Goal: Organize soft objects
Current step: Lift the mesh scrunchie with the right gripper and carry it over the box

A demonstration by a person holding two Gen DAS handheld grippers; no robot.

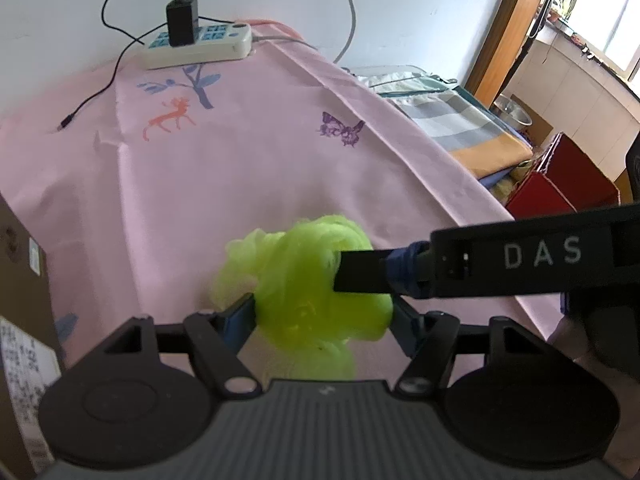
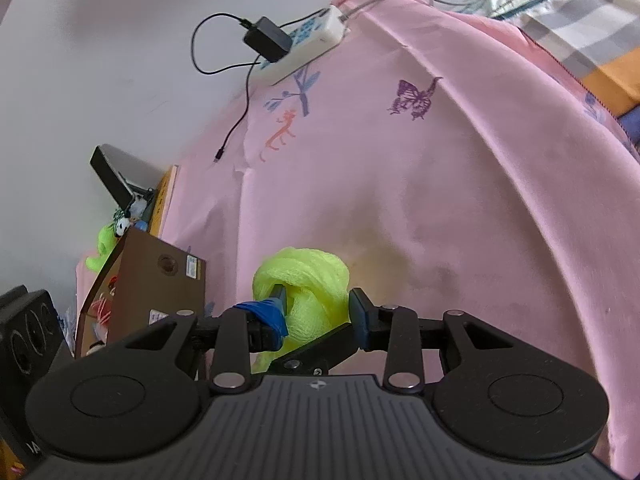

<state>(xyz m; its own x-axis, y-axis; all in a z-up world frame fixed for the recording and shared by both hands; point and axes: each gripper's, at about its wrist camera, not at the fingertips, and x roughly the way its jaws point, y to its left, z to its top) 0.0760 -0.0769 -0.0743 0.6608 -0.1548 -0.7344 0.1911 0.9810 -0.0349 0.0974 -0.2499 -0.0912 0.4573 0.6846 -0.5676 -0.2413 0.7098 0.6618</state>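
A neon green fluffy ball [image 1: 304, 280] hangs just above the pink printed cloth [image 1: 240, 168], near its front right edge. My left gripper [image 1: 322, 314] holds it from below, a pad pressed into each side. My right gripper [image 1: 340, 272] reaches in from the right, its black finger marked DAS sunk into the ball's upper right. In the right wrist view the same ball [image 2: 308, 280] sits between the fingers of my right gripper [image 2: 318, 302]: the blue-taped finger [image 2: 276, 308] is tucked into a fold and the other presses on the right side. A finger of my left gripper [image 2: 320, 344] shows beneath.
A brown cardboard box [image 2: 160, 280] stands left of the ball, with soft toys [image 2: 104, 244] behind it and a black speaker [image 2: 28, 332] beside it. A white power strip [image 1: 200, 44] with a black charger and cable lies at the back. Folded fabrics [image 1: 460, 120] and red boxes [image 1: 560, 184] sit off the right edge.
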